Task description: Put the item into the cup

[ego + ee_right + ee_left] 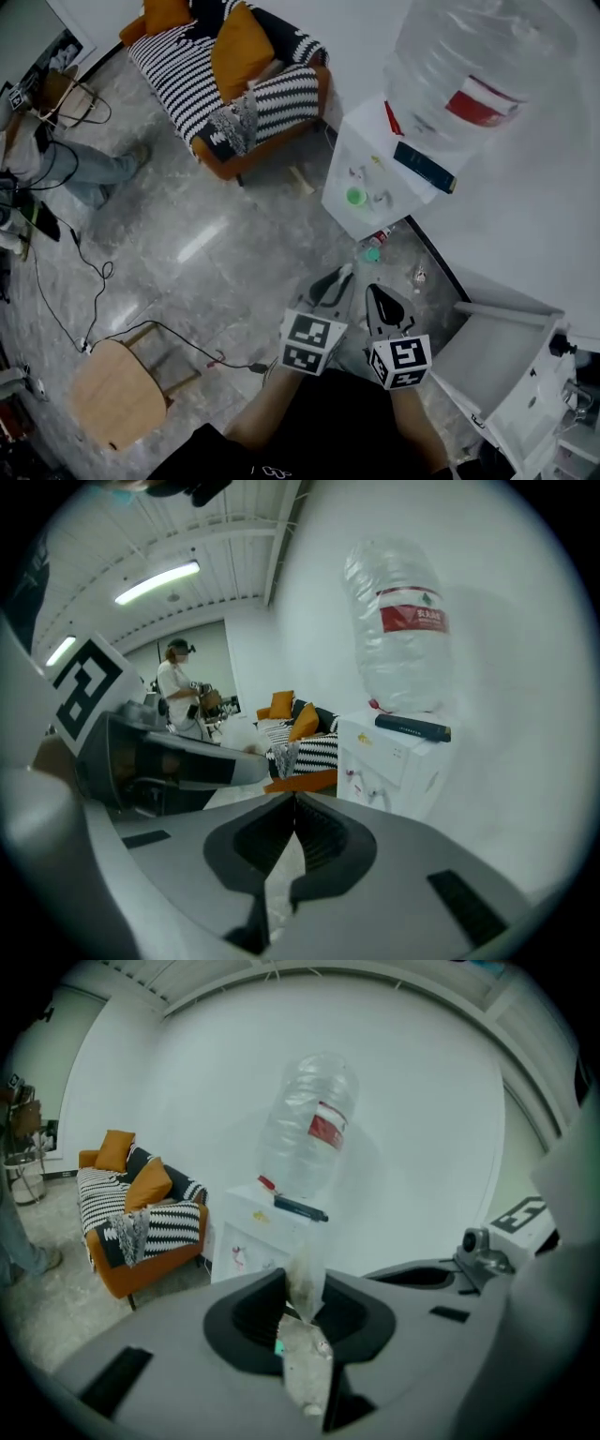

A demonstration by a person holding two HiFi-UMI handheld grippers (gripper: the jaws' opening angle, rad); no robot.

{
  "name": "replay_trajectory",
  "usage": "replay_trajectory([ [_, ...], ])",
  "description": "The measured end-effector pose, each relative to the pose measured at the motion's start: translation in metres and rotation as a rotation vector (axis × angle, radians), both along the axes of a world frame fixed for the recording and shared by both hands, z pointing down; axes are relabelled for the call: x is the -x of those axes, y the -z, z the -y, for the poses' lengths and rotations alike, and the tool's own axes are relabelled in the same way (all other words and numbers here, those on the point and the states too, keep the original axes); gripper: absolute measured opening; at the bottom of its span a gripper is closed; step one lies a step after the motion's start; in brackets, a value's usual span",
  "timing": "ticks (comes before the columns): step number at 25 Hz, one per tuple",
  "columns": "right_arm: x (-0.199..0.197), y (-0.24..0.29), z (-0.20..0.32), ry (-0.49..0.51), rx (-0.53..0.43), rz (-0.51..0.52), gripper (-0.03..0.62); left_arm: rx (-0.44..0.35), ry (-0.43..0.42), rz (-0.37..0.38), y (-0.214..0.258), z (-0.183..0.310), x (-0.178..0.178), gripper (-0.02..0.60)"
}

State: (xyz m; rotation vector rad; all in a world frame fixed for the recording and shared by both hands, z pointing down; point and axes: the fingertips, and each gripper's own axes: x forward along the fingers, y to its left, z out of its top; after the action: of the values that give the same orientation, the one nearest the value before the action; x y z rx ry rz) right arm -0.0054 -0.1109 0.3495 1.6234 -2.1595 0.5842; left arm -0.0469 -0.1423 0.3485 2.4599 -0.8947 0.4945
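As I look along the left gripper (302,1312), its jaws are clamped on a pale, see-through sachet (306,1274) flecked with dark specks. The sachet stands up from between them and points toward the white water dispenser (258,1232) farther off. Just to its right, the right gripper (294,803) has its jaws pressed together with nothing between them. From the head view, the two tools are held side by side close to the person's body, above a grey marbled floor (216,244). A round green object (356,197) sits on the dispenser's front ledge; I cannot tell whether it is the cup. A large clear bottle (469,66) with a red label stands upside down on top of the dispenser, against the white wall. Far to the left stands an orange-framed armchair (234,84) with black-and-white striped cushions and mustard pillows. A round wooden stool (112,394) stands near on the left, with a black cable (84,272) trailing past it. Another person (56,159) sits at the far left edge.
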Motion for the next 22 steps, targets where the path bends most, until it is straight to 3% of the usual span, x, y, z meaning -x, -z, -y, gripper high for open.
replay_trajectory([
  [7,-0.004,-0.046,0.006,-0.009,0.065,-0.073,0.009,0.065,-0.025,0.027,-0.053,0.003,-0.001,0.077],
  [22,-0.007,-0.125,0.003,-0.018,0.180,-0.047,0.009,0.106,-0.101,0.078,-0.133,0.012,-0.016,0.077],
])
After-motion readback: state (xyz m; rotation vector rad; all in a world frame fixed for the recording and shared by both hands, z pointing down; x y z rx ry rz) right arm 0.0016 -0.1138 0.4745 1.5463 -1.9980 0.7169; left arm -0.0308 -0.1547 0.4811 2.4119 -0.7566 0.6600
